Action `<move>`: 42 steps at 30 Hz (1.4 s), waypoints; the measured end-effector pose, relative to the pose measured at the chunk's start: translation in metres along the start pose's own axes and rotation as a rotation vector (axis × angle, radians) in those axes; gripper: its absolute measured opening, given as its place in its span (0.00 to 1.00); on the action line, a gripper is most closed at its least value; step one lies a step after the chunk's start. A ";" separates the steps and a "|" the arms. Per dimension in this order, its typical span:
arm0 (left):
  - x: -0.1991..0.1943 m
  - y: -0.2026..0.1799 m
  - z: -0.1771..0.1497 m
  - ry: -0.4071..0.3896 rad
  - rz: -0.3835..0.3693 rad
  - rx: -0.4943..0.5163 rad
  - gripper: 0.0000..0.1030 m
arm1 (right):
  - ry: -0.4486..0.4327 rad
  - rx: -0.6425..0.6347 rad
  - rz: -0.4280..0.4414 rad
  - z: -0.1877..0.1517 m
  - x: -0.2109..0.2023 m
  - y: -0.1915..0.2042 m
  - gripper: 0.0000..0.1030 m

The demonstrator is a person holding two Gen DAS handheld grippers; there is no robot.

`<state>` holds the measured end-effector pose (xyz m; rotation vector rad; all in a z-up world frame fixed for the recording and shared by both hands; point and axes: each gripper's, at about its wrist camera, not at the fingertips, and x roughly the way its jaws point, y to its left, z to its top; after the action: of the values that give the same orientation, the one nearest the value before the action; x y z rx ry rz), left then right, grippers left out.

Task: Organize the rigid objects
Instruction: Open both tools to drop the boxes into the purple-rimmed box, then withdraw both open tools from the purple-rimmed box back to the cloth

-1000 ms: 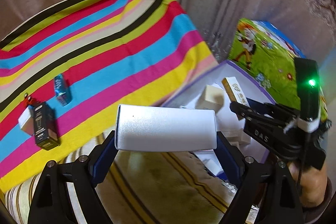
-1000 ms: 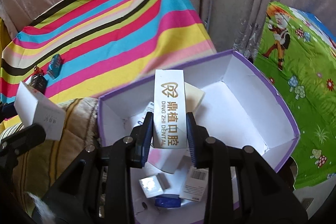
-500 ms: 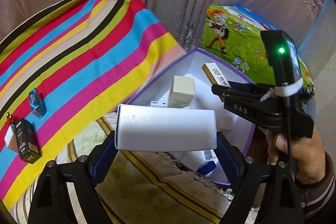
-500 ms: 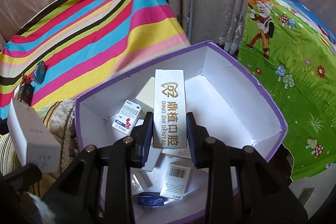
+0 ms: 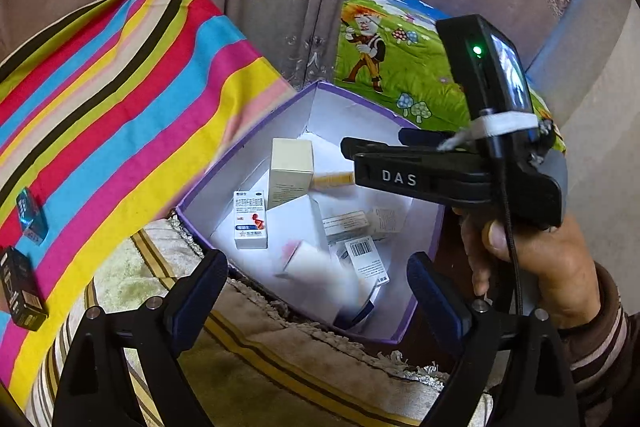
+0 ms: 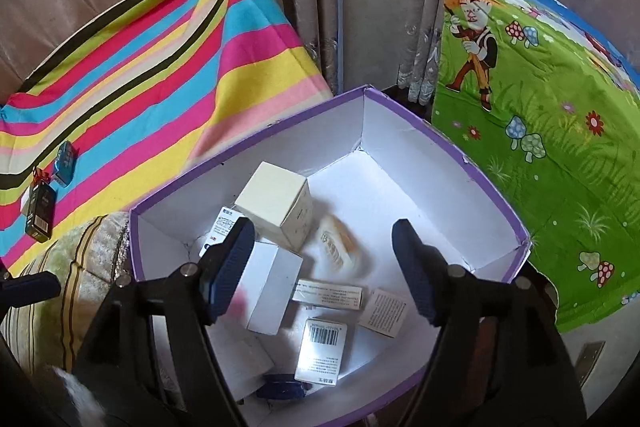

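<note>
A purple-rimmed white storage box holds several small cartons. My left gripper is open above its near side; a blurred white box is falling under it. It shows in the right wrist view too. My right gripper is open over the box; a blurred gold-and-white dental box drops below it, also seen in the left wrist view. A cream carton stands inside.
A striped cloth to the left carries a blue packet and a black box. A green cartoon cloth lies right. Curtains hang behind. A beige rug lies under the box's near side.
Both grippers moved over the storage box and opened. The white box left my left gripper and the dental box left my right gripper; both are dropping in.
</note>
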<state>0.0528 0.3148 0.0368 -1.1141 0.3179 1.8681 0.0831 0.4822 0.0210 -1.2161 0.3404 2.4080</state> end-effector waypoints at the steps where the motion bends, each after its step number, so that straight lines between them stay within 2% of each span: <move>1: -0.001 0.002 0.000 -0.003 0.000 -0.012 0.90 | 0.001 -0.003 0.002 0.000 0.000 0.001 0.72; 21: -0.034 0.075 -0.014 -0.073 0.063 -0.252 0.89 | 0.025 -0.087 0.090 -0.003 -0.006 0.046 0.73; 42: -0.079 0.174 -0.063 -0.149 0.114 -0.592 0.86 | 0.060 -0.192 0.165 -0.011 -0.007 0.096 0.73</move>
<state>-0.0371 0.1354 0.0271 -1.3473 -0.2853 2.2034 0.0495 0.3919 0.0232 -1.3954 0.2399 2.5982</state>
